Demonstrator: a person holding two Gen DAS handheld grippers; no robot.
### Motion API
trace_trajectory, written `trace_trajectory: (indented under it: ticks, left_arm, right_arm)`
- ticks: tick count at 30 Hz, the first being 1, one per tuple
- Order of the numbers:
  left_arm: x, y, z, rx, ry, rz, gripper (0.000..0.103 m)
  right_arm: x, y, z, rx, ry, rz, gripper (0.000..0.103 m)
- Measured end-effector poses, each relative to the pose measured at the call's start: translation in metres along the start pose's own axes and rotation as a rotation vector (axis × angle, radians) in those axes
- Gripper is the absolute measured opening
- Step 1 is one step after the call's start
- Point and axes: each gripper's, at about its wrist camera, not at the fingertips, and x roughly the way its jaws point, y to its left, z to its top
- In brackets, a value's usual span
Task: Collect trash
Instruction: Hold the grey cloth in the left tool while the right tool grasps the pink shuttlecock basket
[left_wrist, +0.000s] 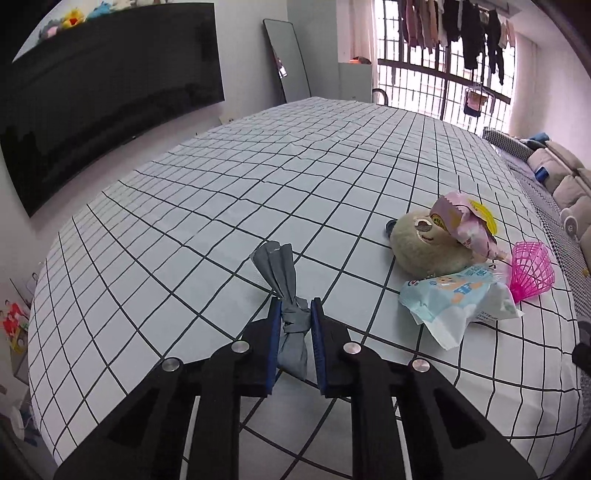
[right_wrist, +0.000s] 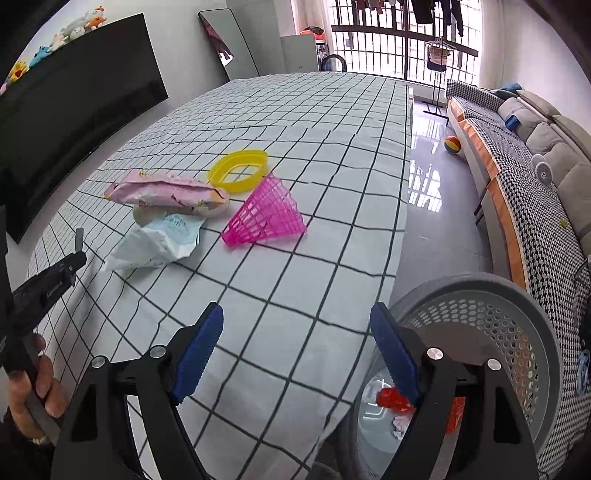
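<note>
In the left wrist view my left gripper (left_wrist: 295, 310) is shut on a knotted grey wrapper strip (left_wrist: 279, 266), whose upper end fans out above the blue pads just over the checked tablecloth (left_wrist: 184, 221). To its right lie a light-blue wipes packet (left_wrist: 454, 295), a pink wrapper (left_wrist: 465, 221) draped over a plush bear head (left_wrist: 417, 243), and a pink mesh cone (left_wrist: 532, 269). My right gripper (right_wrist: 297, 314) stands open and empty over the table's near edge. Beside it is a grey perforated basket (right_wrist: 517, 295) holding red trash (right_wrist: 391, 400).
A yellow plastic ring (right_wrist: 240, 166) lies behind the pink mesh cone (right_wrist: 269, 214). The table edge (right_wrist: 402, 206) drops to a glossy floor with a coloured ball (right_wrist: 453, 144) and a sofa (right_wrist: 535, 155). A person's hand (right_wrist: 33, 398) holds the left gripper (right_wrist: 77, 258). A dark TV (left_wrist: 92, 103) hangs on the left wall.
</note>
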Motion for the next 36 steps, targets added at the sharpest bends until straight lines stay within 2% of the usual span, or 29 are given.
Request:
trace_trajectory:
  ticks: [3, 10, 17, 28, 32, 36]
  left_arm:
    - [-0.002, -0.002, 0.000, 0.007, -0.004, -0.002, 0.017]
    - [-0.003, 0.001, -0.002, -0.005, -0.003, -0.023, 0.017]
    - [-0.003, 0.003, -0.002, -0.005, -0.003, -0.034, 0.017]
    - [-0.004, 0.004, -0.002, -0.009, -0.004, -0.051, 0.017]
    - [-0.004, 0.004, -0.003, -0.009, -0.005, -0.054, 0.017]
    - [-0.004, 0.005, -0.002, -0.010, -0.006, -0.058, 0.017]
  right_arm:
    - [0.013, 0.009, 0.020, 0.009, 0.002, -0.026, 0.078]
    - [0.050, 0.031, 0.052, 0.020, 0.054, -0.026, 0.078]
    - [0.075, 0.047, 0.063, -0.025, 0.091, -0.131, 0.078]
    - [0.060, -0.005, 0.055, 0.019, 0.078, -0.223, 0.078]
    - [0.048, -0.011, 0.057, 0.032, 0.051, -0.168, 0.078]
    - [0.053, 0.000, 0.066, 0.011, 0.051, -0.149, 0.078]
